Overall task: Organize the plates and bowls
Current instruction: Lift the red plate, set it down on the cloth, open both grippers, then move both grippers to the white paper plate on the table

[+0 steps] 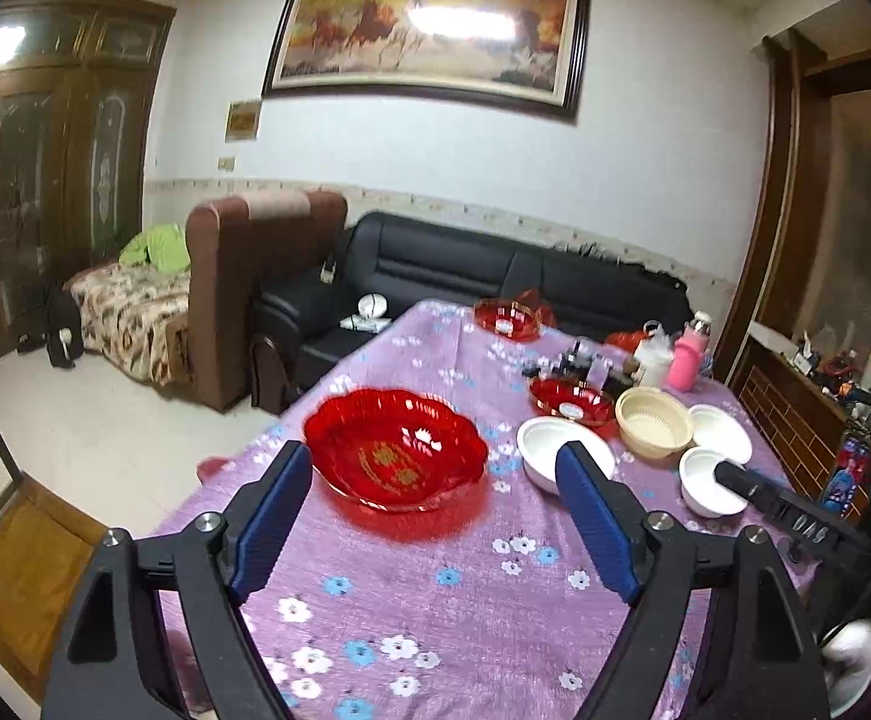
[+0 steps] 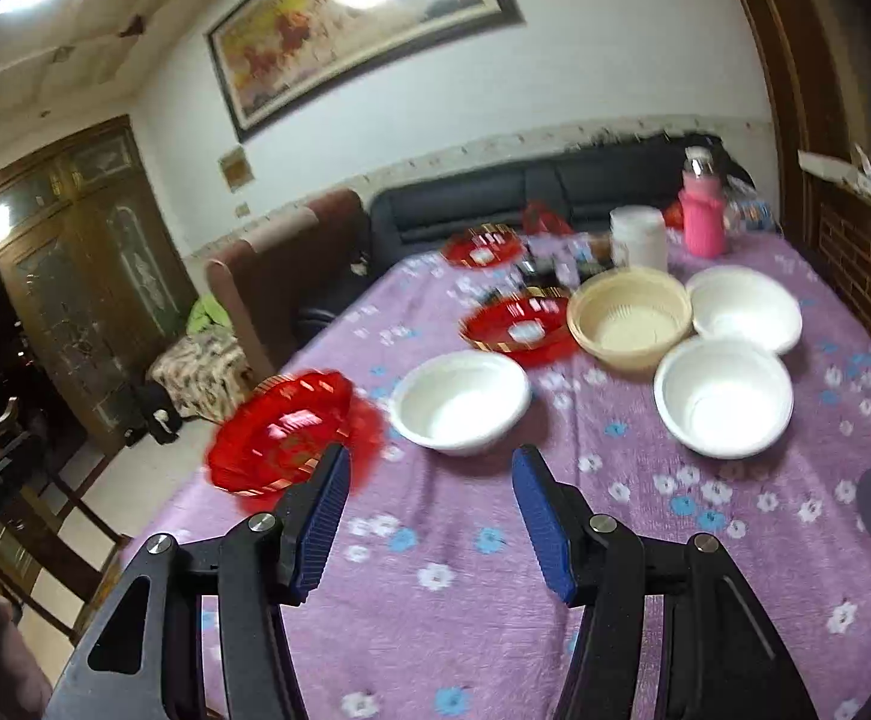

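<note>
The left gripper (image 1: 435,474) and the right gripper (image 2: 430,468) both hang over the purple flowered tablecloth (image 1: 435,588) with fingers spread wide, holding nothing. The big wavy red plastic plate (image 1: 395,447) sits just past the left gripper, and the nearest round white bowl (image 2: 459,401) sits just past the right one. It looks like the picking-up step, so each gripper likely needs to reach a rim and squeeze.

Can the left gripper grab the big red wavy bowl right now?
Probably yes. The left gripper is open and empty, with the big red wavy bowl just ahead between its fingers and nothing in between.
</note>
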Demonstrator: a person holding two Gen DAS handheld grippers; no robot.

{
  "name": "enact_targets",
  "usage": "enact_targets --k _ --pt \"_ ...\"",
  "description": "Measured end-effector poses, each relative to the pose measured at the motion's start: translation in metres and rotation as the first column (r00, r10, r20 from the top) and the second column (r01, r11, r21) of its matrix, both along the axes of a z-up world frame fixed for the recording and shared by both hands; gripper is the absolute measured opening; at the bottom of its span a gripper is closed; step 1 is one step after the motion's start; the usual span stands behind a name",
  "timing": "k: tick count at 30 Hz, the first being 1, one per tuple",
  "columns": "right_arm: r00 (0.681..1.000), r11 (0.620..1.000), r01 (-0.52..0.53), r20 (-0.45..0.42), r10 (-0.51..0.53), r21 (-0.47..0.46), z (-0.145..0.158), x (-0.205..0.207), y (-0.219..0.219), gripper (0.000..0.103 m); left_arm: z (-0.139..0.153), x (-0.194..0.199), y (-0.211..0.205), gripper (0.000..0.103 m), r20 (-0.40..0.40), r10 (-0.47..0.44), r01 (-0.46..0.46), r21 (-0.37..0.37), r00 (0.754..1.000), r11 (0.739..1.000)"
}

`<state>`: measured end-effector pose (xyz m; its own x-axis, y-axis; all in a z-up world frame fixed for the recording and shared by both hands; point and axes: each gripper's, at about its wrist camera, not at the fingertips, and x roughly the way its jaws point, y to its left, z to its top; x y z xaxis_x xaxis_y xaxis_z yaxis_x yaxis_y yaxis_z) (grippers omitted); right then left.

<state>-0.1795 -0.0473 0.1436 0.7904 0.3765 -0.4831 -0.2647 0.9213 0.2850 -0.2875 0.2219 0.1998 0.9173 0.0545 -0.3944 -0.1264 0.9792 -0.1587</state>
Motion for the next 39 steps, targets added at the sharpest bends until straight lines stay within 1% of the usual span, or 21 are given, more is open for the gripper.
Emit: enact_targets --k 4,8,10,11,12,13,15,17,18,20,21,23,24,26,27,29,31,33,35,37,39 --pt "0.996 0.998 -0.057 0.069 0.054 0.035 0.048 -0.025 0.004 0.062 0.028 -0.023 0.009 0.085 0.049 0.007 -0.008 0.022 0.999 1.000" --pt "0.982 0.994 -0.103 0.163 0.095 0.038 0.112 -0.044 0.009 0.062 0.075 -0.038 0.017 0.088 0.088 0.000 -0.005 0.058 0.996 0.998" --pt "0.971 0.993 -0.113 0.216 0.102 0.040 0.147 -0.049 0.011 0.066 0.104 -0.043 0.018 0.097 0.122 -0.003 -0.007 0.078 0.992 0.997" --pt "0.966 0.992 -0.120 0.237 0.107 0.039 0.163 -0.051 0.011 0.071 0.119 -0.043 0.018 0.100 0.143 -0.004 -0.009 0.091 0.990 0.996" --pt "0.960 0.991 -0.125 0.258 0.111 0.038 0.181 -0.052 0.013 0.076 0.135 -0.041 0.018 0.103 0.167 -0.004 -0.014 0.103 0.986 0.995" --pt "0.955 0.992 -0.126 0.275 0.113 0.031 0.201 -0.050 0.015 0.077 0.152 -0.037 0.017 0.103 0.192 -0.006 -0.016 0.114 0.981 0.993" --pt "0.949 0.993 -0.118 0.294 0.109 0.014 0.232 -0.043 0.020 0.080 0.171 -0.024 0.015 0.103 0.202 -0.016 -0.009 0.123 0.979 0.992" --pt "0.951 0.994 -0.112 0.292 0.108 -0.001 0.249 -0.035 0.025 0.084 0.181 -0.003 0.010 0.103 0.180 -0.049 0.029 0.112 0.982 0.993" --pt "0.953 0.994 -0.111 0.283 0.107 -0.004 0.251 -0.029 0.027 0.086 0.178 0.006 0.009 0.103 0.170 -0.069 0.054 0.095 0.983 0.994" --pt "0.961 0.995 -0.104 0.257 0.102 -0.004 0.238 -0.017 0.030 0.086 0.164 0.025 0.007 0.103 0.137 -0.122 0.115 0.055 0.983 0.992" --pt "0.966 0.995 -0.099 0.238 0.099 -0.013 0.226 -0.012 0.030 0.086 0.149 0.037 0.003 0.103 0.111 -0.149 0.146 0.033 0.983 0.989" --pt "0.980 0.996 -0.082 0.179 0.088 -0.040 0.191 0.004 0.031 0.086 0.120 0.062 -0.006 0.103 0.048 -0.193 0.194 -0.003 0.980 0.981" --pt "0.985 0.996 -0.071 0.153 0.077 -0.048 0.177 0.013 0.028 0.086 0.103 0.078 -0.009 0.103 0.004 -0.205 0.205 -0.026 0.979 0.978" --pt "0.996 0.999 -0.041 0.076 0.043 -0.029 0.134 0.041 0.020 0.086 0.076 0.107 -0.010 0.103 -0.075 -0.212 0.206 -0.078 0.974 0.975" --pt "0.999 0.999 -0.031 0.043 0.032 -0.014 0.121 0.054 0.015 0.086 0.061 0.120 -0.009 0.103 -0.112 -0.217 0.206 -0.107 0.970 0.973" --pt "0.999 1.000 0.014 -0.038 -0.014 0.011 0.079 0.085 0.004 0.086 0.033 0.147 -0.009 0.103 -0.181 -0.227 0.204 -0.136 0.957 0.969" --pt "0.993 0.999 0.050 -0.107 -0.049 0.013 0.040 0.108 -0.008 0.085 0.015 0.164 -0.015 0.103 -0.218 -0.226 0.202 -0.127 0.949 0.971" --pt "0.984 0.997 0.075 -0.162 -0.073 0.007 0.006 0.127 -0.013 0.080 -0.004 0.185 -0.022 0.103 -0.245 -0.230 0.207 -0.118 0.942 0.971" --pt "0.975 0.996 0.087 -0.204 -0.083 0.007 -0.023 0.145 -0.021 0.077 -0.020 0.205 -0.032 0.103 -0.275 -0.242 0.220 -0.109 0.930 0.969" --pt "0.965 0.995 0.097 -0.245 -0.091 0.012 -0.050 0.159 -0.023 0.069 -0.038 0.229 -0.045 0.103 -0.327 -0.257 0.236 -0.104 0.909 0.966" --pt "0.953 0.994 0.104 -0.288 -0.092 0.027 -0.072 0.177 -0.023 0.067 -0.059 0.254 -0.061 0.103 -0.378 -0.268 0.245 -0.107 0.886 0.963"
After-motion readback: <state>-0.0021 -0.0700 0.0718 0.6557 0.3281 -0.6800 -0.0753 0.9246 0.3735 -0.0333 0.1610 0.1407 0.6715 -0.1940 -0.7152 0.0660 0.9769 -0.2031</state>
